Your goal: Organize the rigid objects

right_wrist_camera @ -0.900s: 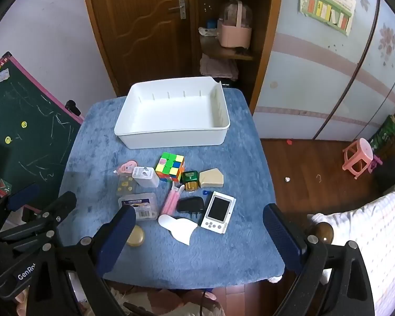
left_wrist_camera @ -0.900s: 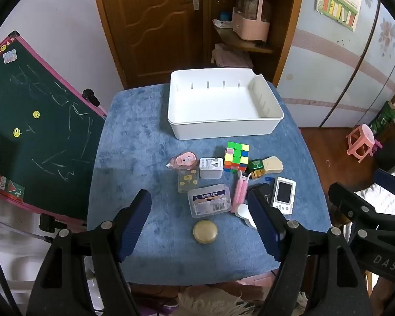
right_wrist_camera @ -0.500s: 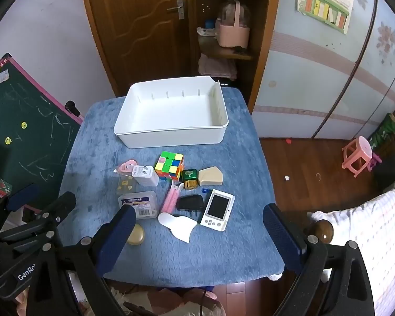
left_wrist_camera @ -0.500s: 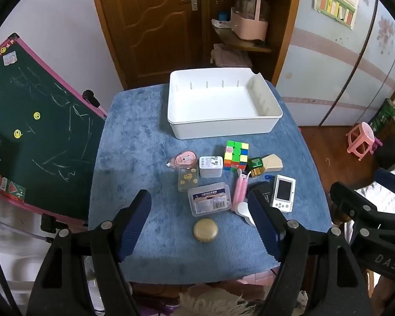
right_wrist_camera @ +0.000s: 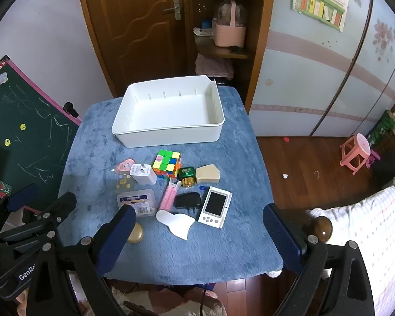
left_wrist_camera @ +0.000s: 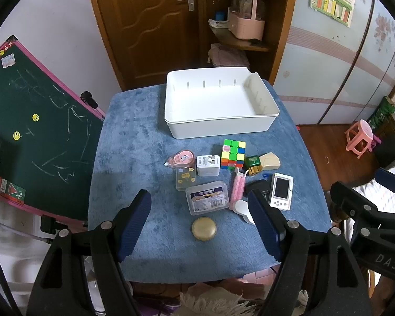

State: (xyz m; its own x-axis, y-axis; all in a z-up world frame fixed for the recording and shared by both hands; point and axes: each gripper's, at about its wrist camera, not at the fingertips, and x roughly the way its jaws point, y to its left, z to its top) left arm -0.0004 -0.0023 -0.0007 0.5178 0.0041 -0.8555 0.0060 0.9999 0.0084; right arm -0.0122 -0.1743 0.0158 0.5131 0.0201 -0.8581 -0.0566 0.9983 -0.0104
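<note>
Nearest the cameras, both sets of fingers hang above the near edge of the worktop, spread wide apart with nothing between them: the left gripper and the right gripper, each tilted steeply down toward the blue cloth. Just beyond and between the left fingers lies a round gold tin, and past it a clear plastic box with a printed label. Close to the left gripper's right-hand finger sit a white scoop, a pink comb, a black charger and a white handheld device with a dark screen; in the right wrist view these lie between the right fingers, toward their left side. Farther out stands a row of smaller things: a small clear case with yellow pieces, a pink tape dispenser, a white plug adapter, a colourful puzzle cube, a green and gold battery, and a beige wedge-shaped block at the right end. Beyond them all, at the far edge of the worktop, rests a white tray with nothing inside it. Behind stand a wooden door and shelves with a pink basket, and a green chalkboard leans at the left.
</note>
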